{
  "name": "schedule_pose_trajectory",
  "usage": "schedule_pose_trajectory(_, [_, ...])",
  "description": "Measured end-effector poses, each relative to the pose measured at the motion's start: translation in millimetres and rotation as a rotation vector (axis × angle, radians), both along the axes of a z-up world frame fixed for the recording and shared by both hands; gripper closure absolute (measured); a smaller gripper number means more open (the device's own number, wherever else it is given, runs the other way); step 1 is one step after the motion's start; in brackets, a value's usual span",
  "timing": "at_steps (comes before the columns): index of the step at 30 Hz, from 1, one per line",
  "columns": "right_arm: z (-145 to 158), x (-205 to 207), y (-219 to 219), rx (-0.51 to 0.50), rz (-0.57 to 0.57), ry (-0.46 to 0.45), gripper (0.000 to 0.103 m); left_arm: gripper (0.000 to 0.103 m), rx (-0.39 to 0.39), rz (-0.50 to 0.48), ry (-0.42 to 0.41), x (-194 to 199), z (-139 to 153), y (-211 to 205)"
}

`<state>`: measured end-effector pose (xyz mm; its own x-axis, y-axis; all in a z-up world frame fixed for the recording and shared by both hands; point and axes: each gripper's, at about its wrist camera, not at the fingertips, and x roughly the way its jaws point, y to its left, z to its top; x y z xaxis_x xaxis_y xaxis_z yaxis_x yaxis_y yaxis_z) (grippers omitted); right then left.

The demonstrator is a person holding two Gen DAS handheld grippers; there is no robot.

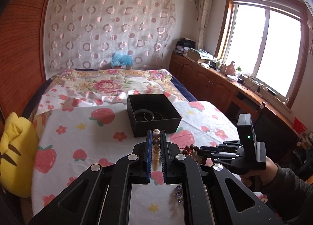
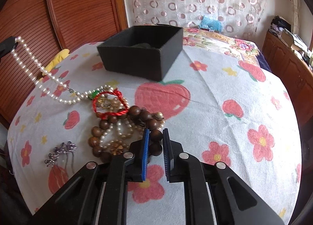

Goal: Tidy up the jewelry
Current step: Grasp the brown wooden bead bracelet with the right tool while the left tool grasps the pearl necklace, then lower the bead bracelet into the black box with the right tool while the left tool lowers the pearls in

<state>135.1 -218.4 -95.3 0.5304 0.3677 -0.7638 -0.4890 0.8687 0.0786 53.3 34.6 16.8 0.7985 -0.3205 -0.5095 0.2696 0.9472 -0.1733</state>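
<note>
Pearl necklace (image 2: 29, 64), clamped in the left gripper (image 1: 156, 137) near the black box (image 1: 154, 111), may snag the pile (image 2: 121, 125) where the right gripper (image 2: 156, 137) pinches a wooden bead (image 2: 156, 135).

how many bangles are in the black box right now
3 bangles show inside the black box: a dark one left, two thin metal ones overlapping right. The near wall may hide more.

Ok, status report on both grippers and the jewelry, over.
Left gripper shut on white pearl necklace, its far end in the pile. Right gripper around brown wooden bead bracelet. Open black box holds bangles; red cord tangled in.
</note>
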Motion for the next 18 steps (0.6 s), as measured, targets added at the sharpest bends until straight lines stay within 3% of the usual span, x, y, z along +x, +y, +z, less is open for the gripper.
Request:
schedule_pose_trajectory(9, [61.5, -12.3, -1.4, 0.058, 0.035, -0.113, 0.088, 0.096, -0.003, 0.002, -0.027, 0.1, 10.6, 1.2])
schedule_pose_trajectory(18, [100.6, -10.8, -0.4, 0.072, 0.047, -0.179, 0.088, 0.096, 0.013, 0.001, -0.077, -0.1, 33.5, 0.3])
